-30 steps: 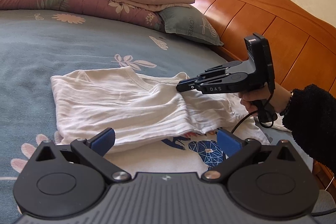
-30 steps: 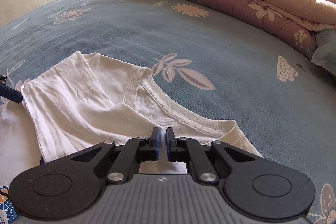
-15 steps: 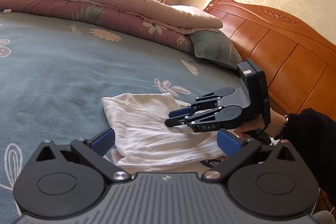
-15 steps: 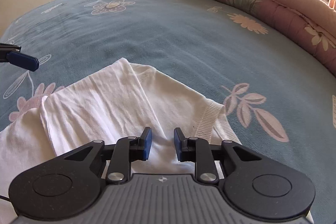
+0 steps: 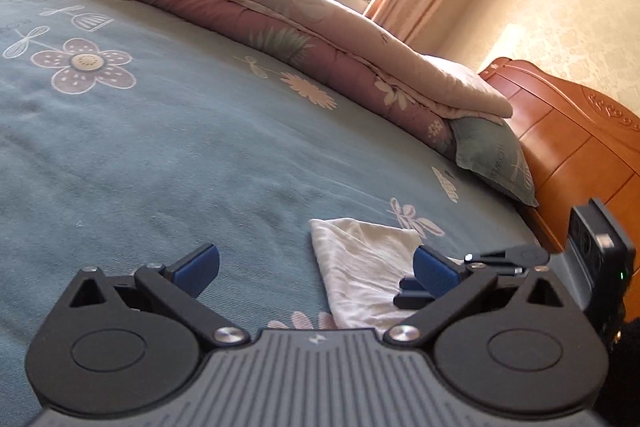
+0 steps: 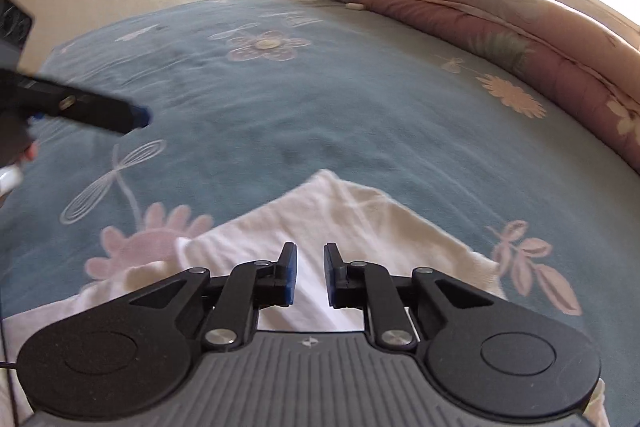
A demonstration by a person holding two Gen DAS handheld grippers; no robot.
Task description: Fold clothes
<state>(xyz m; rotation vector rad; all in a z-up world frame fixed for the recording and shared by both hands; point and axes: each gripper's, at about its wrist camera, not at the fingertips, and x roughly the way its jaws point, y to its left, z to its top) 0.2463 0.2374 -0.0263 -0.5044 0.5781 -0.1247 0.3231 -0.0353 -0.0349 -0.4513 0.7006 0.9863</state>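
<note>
The left gripper (image 5: 316, 267) has its 2 blue-padded fingers (image 5: 198, 264) spread wide and grasping nothing, only bed (image 5: 168, 147) between them. The bed wears a blue-grey woven sheet printed with pale flowers and leaves. To the right lies the shirt (image 5: 360, 267), white, soft and creased, folded flat on the sheet with 1 corner pointing away. The right gripper (image 5: 412, 293) hangs over the shirt's right part, partly hidden behind the left gripper's finger. In its own view the right gripper (image 6: 308, 277) shows a narrow gap between its fingers (image 6: 289, 275), opening, with white cloth seen below but none pinched. A thick pink floral quilt (image 5: 280, 23) lies rolled along the far edge, a grey-green pillow (image 5: 494, 157) at its right end against the glossy wooden headboard (image 5: 580, 131)
</note>
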